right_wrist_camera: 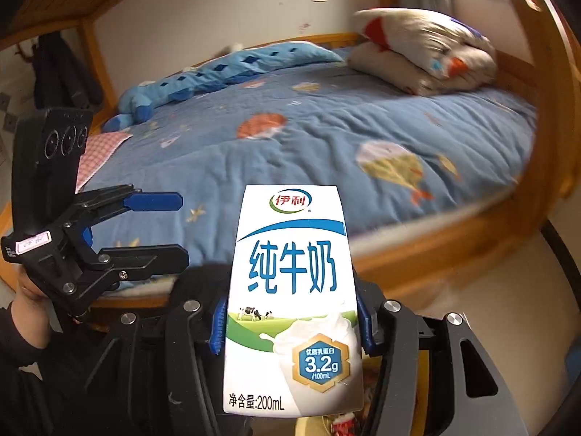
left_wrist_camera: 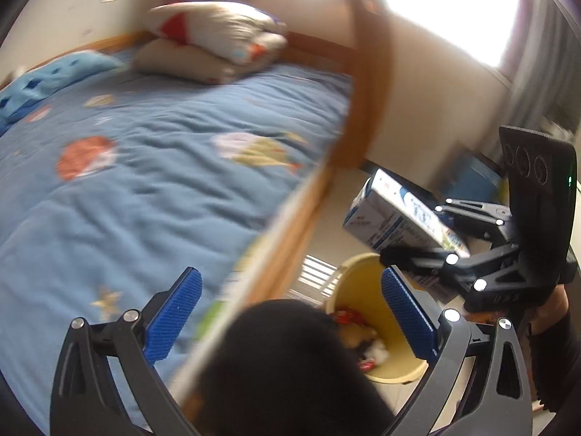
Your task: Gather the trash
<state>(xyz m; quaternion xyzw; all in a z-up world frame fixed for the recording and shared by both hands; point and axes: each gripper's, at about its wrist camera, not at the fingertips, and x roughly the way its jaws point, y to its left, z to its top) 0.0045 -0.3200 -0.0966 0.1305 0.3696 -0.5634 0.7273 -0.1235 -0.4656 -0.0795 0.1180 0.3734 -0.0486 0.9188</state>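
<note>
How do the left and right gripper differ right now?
The right gripper is shut on the milk carton, blue pads pressed to its sides; the left gripper holds nothing. The left gripper's jaws stand wide open, the right gripper's are narrowed to the carton's width. In the left wrist view the right gripper carries the carton tilted above the yellow bin. Both have black frames and blue pads.
</note>
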